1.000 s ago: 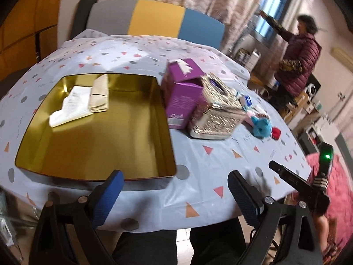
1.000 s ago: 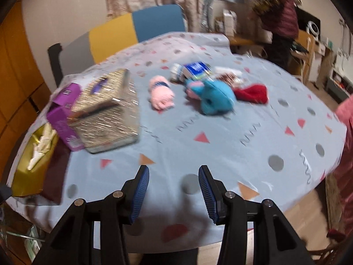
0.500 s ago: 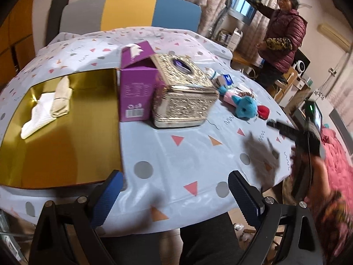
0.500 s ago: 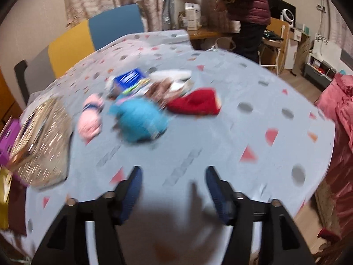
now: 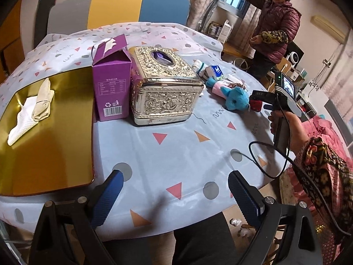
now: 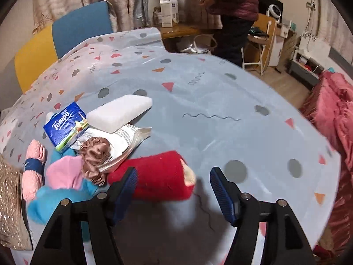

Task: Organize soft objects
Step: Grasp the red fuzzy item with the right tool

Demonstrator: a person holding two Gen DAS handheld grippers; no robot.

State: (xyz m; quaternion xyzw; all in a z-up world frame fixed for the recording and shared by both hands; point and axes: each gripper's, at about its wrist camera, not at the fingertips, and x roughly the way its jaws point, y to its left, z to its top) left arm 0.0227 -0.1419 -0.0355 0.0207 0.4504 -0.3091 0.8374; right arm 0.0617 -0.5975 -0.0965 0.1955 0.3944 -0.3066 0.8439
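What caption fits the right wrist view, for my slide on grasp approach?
Open right gripper nears a red rolled sock beside a blue plush toy, brown scrunchie and Tempo tissue pack.

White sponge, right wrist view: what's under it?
The white sponge lies partly on a printed paper packet and against the blue tissue pack; its far end sits on the tablecloth. Whatever lies beneath its middle is covered.

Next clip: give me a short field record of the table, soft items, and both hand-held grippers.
surface: table with patterned cloth
tray: gold tray, holding white cloths
soft pile: red roll, blue plush, pink roll
left hand-held gripper: open, nothing between the jaws
right hand-held gripper: open, at the red roll, not gripping
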